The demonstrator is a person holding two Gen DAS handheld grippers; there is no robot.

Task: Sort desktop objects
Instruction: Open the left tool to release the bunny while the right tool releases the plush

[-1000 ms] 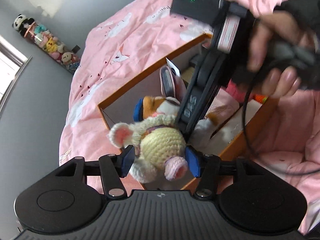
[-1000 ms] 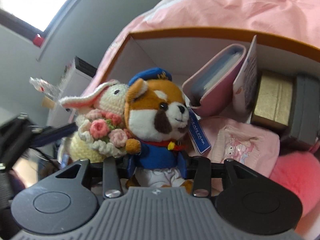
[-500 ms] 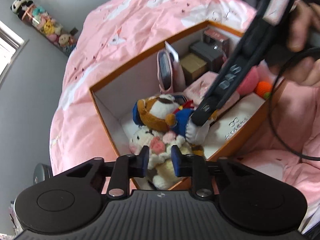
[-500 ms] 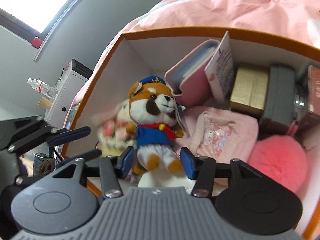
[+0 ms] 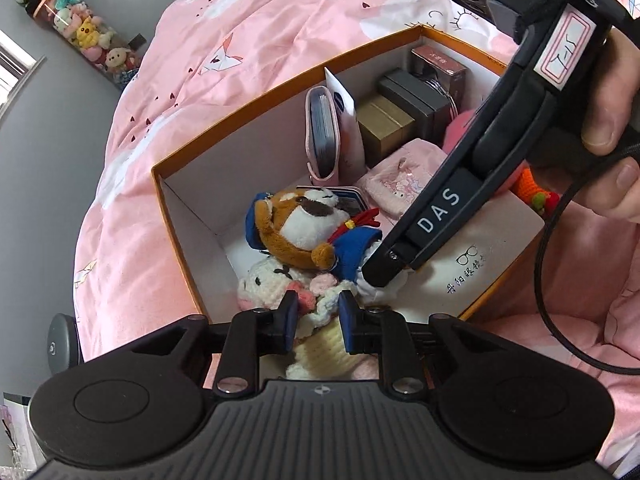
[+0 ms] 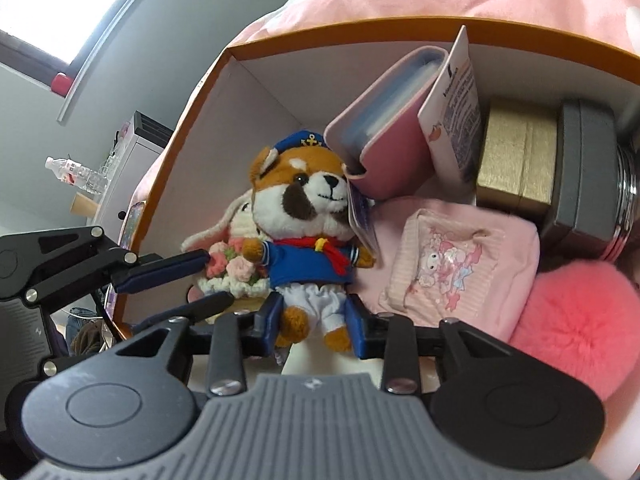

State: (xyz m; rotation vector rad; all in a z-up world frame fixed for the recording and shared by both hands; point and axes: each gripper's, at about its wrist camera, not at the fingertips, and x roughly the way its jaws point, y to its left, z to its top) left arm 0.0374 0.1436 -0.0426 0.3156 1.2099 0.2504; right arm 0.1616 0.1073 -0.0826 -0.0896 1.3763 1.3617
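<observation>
Setting 2 soft toys into the orange box [image 5: 280,98], you have the right gripper [image 6: 316,322] parted around the fox doll [image 6: 308,232]'s legs and the left gripper [image 5: 318,316] narrowly parted above the knitted rabbit [image 5: 276,284]. Draw both straight back, clear of the pink pouch [image 6: 456,268] beyond.

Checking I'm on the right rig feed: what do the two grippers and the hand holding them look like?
Both are black, with blue pads on the fingers. The left gripper has a ribbed dark body flanked by two round discs. The right gripper carries white "DAS" lettering, a pink-bordered handwritten label and a black cable, and is held by a bare hand.
</observation>
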